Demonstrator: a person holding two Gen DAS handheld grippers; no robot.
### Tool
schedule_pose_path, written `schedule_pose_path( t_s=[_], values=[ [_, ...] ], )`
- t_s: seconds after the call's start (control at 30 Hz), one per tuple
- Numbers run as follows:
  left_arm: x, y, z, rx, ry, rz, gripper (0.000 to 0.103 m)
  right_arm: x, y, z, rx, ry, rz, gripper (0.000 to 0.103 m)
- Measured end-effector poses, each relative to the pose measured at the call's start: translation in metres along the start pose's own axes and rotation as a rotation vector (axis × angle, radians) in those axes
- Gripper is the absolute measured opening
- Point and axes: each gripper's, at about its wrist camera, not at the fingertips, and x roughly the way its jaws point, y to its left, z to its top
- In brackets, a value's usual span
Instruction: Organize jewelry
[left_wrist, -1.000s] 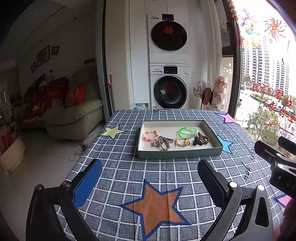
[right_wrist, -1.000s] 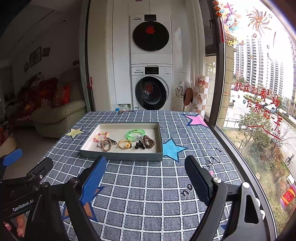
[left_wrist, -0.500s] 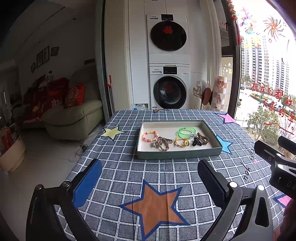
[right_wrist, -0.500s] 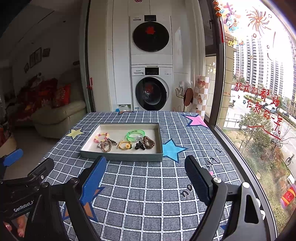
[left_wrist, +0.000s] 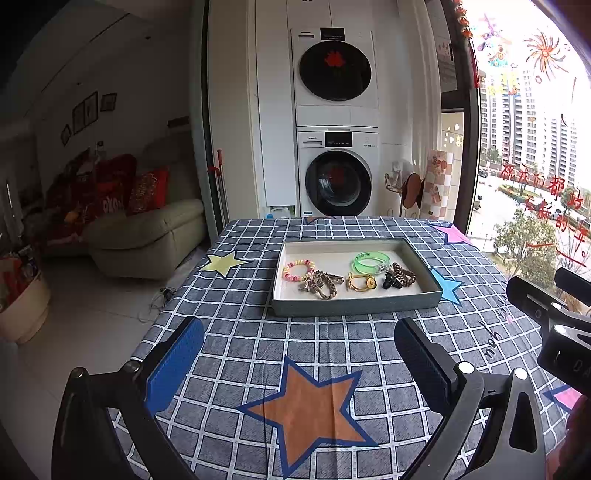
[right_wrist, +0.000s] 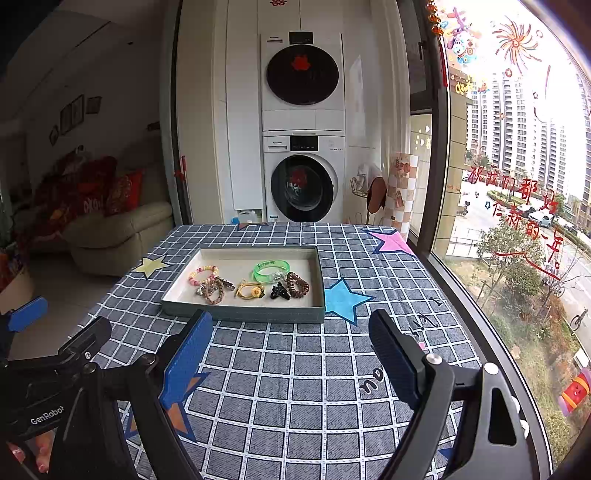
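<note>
**Left wrist and right wrist views: two open grippers held short of a jewelry tray**

Left wrist view shows the left gripper (left_wrist: 299, 354) above a checked tablecloth (left_wrist: 332, 343) printed with stars, its jaws spread wide and holding nothing. Ahead sits a shallow grey tray (left_wrist: 354, 306) with a pale lining. Inside lie a pastel beaded bracelet (left_wrist: 298, 269), a tangled chain bracelet (left_wrist: 322, 286), a yellow hair tie (left_wrist: 360, 282), a green translucent bangle (left_wrist: 370, 261), a black hair clip (left_wrist: 391, 282) and a brown spiral hair tie (left_wrist: 403, 274). Black clip and brown tie touch. Right wrist view shows the right gripper (right_wrist: 290, 350), jaws also wide apart and empty, near the tray's front wall (right_wrist: 243, 313). Stacked washing machines (left_wrist: 337, 147) stand behind the table, with a beige sofa (left_wrist: 144, 236) to the left
</note>
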Motion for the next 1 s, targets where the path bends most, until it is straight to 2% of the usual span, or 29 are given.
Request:
schedule_pose_path(
  t_s=[1.0],
  values=[
    [-0.0023,-0.0005,0.0,-0.008,0.003,-0.001,0.103,-0.0023,0.0043,0.0025,-0.004,-0.005,0.004,0.089]
  ],
)
